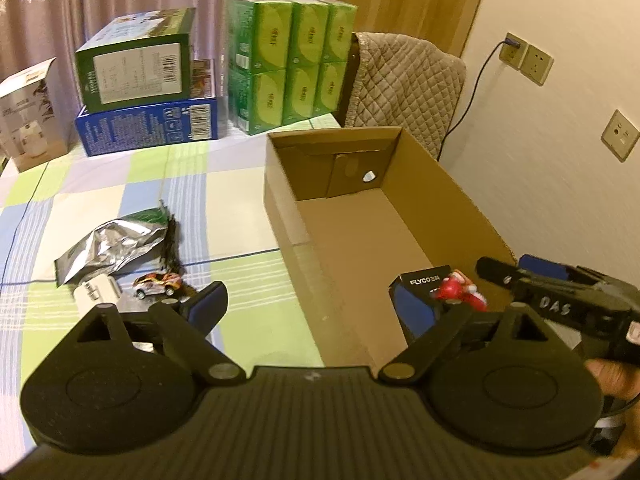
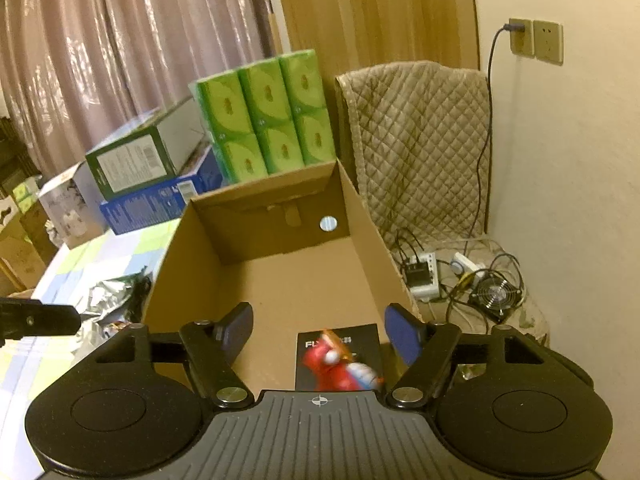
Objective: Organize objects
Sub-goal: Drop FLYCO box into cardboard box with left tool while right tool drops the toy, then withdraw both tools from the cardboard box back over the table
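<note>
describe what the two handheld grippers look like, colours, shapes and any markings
Both are matte black: the left gripper and right gripper each have a ribbed base, two round discs, silver pivot bolts and blue finger pads. In the left wrist view, the right gripper's body carries handwritten "DAS".

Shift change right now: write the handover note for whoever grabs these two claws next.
Left claw: open, empty, above the box's near left wall.
Right claw: open, empty, over the open brown cardboard box.
In the box: black FLYCO carton with the red toy figure over it, blurred.
Left on the checked tablecloth: crumpled silver foil bag, small orange-and-white toy car, white cylinder-shaped item.
</note>
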Demonstrator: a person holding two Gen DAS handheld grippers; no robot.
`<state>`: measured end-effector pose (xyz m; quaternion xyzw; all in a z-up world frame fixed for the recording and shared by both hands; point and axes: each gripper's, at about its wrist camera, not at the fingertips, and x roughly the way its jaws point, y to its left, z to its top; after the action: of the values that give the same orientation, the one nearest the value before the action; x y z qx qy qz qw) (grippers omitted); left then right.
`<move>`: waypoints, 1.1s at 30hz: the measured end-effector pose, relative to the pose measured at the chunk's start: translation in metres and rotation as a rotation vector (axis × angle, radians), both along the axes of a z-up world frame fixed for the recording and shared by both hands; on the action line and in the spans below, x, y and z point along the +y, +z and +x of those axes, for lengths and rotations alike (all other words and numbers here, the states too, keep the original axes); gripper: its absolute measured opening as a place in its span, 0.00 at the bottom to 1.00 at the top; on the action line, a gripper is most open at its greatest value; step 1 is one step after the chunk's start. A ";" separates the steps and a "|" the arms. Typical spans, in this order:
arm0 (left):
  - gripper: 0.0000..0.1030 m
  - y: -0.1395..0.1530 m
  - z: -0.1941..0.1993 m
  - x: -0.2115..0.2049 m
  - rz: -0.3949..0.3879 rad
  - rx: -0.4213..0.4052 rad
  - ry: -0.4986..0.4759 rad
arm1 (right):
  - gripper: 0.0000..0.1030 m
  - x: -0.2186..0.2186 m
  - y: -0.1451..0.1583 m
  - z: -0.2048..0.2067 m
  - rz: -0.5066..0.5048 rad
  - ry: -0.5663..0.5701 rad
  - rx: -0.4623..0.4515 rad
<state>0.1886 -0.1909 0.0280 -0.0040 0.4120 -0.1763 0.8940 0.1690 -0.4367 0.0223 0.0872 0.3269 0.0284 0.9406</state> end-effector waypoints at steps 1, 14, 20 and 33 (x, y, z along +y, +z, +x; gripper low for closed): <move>0.86 0.001 -0.002 0.004 -0.001 -0.001 0.007 | 0.68 0.000 0.003 -0.003 -0.001 -0.002 -0.004; 0.92 0.017 -0.057 0.065 -0.002 -0.031 0.098 | 0.69 0.035 0.036 -0.055 0.012 0.033 -0.027; 0.93 0.023 -0.084 0.091 -0.004 -0.045 0.129 | 0.71 0.069 0.047 -0.076 0.011 0.086 -0.031; 0.97 0.029 -0.124 0.153 -0.007 -0.067 0.222 | 0.73 0.128 0.049 -0.099 0.016 0.184 -0.030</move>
<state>0.0644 -0.0383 0.0570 -0.0469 0.3782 -0.0775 0.9213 0.0696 -0.3086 0.0712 0.0638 0.3190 0.1187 0.9381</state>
